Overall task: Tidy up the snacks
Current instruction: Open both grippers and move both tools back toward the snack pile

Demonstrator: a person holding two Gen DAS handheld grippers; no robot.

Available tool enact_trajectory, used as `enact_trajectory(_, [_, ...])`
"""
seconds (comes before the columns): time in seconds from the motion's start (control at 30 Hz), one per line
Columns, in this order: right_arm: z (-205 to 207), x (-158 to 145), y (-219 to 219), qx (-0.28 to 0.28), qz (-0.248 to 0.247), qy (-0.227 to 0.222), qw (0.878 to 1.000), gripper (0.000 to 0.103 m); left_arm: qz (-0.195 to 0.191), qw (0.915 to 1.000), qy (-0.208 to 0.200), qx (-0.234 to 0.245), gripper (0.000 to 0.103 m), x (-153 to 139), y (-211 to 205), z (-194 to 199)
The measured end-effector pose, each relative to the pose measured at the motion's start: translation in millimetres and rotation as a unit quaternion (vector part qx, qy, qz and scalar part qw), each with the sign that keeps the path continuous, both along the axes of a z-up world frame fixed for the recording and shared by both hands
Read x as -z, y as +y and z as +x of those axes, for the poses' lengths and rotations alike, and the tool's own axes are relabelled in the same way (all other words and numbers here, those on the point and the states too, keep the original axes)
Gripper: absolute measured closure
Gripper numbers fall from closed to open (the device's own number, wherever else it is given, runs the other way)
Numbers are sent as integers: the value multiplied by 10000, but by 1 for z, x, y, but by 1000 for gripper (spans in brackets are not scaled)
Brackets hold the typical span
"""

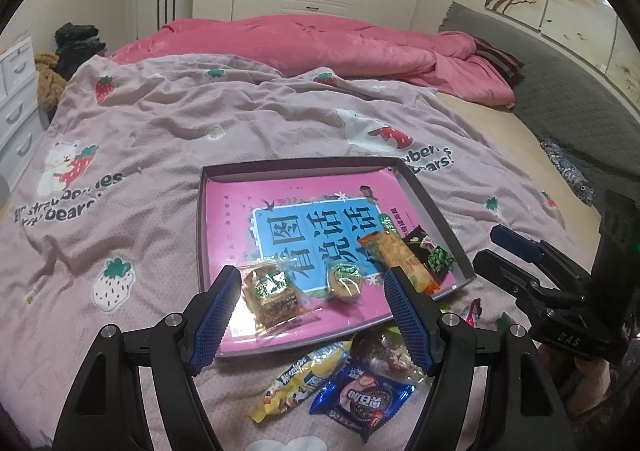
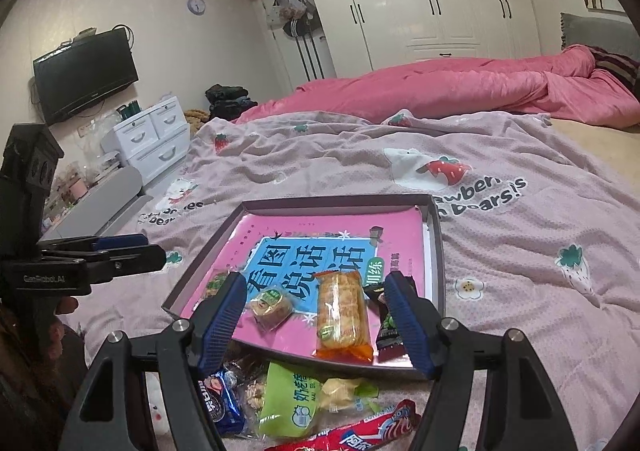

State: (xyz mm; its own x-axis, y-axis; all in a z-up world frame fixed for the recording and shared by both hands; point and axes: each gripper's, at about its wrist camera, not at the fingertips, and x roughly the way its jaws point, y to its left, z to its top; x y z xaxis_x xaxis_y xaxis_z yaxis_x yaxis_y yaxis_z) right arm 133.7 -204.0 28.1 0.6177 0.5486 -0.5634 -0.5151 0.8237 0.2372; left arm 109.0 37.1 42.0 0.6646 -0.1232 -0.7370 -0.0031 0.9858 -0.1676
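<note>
Snack sorting, partway through. A shallow grey tray (image 1: 436, 207) sits on the strawberry-print bedspread (image 1: 160, 123), lined with a pink and blue booklet (image 1: 280, 219).

In the tray so far, four items:
- square brown biscuit pack (image 1: 272, 293), near edge, left
- small round cake in clear wrap (image 1: 345, 281), just beside it
- long orange cracker pack (image 1: 404, 261), lying diagonally
- dark pack with green peas (image 1: 434, 255), touching the cracker pack on its far side

All four crowd the near part of the tray; the far part shows only booklet.

Still loose on the bedspread, just outside the near rim:
- yellow wafer bar (image 1: 304, 379)
- blue sandwich-cookie pack (image 1: 366, 399)
- clear-wrapped nut sweet (image 1: 384, 351)
- green pack (image 2: 288, 399)
- pale yellow sweet (image 2: 340, 391)
- red stick pack (image 2: 360, 431)

Some wrappers at the edges are partly hidden, so the loose count is a minimum.

Tongs: left gripper (image 1: 310, 291) has its jaws apart, nothing between the pads; it hangs over the near rim. Right gripper (image 2: 316, 309) is likewise spread and empty, over the same rim.

Judgement: somewhat under half done. Both hands are free, so the next pick is likely from the loose pile.
</note>
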Motion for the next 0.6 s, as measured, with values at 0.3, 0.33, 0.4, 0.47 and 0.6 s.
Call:
enact_trajectory(0.3, [-10,3,-5,137,-129,34,9998,32,19,9999,58,143,27,2,-4,-13])
enact_trajectory(0.33, [-12,3,-6,155,-140,49,9998,32,24,9998,64,166,27,2,-5,-14])
enact_trajectory(0.4, [-13,3,-8,188,-163,58,9997,32,17,9998,69,210,27,2,-7,-17])
enact_trajectory(0.47, [-16,3,-9,195,-161,51,9997,32,17,9996,60,258,27,2,-9,-21])
enact_trajectory(0.6, [-21,2,-10,235,-212,38,9995,32,30,9994,107,332,27,5,-12,-24])
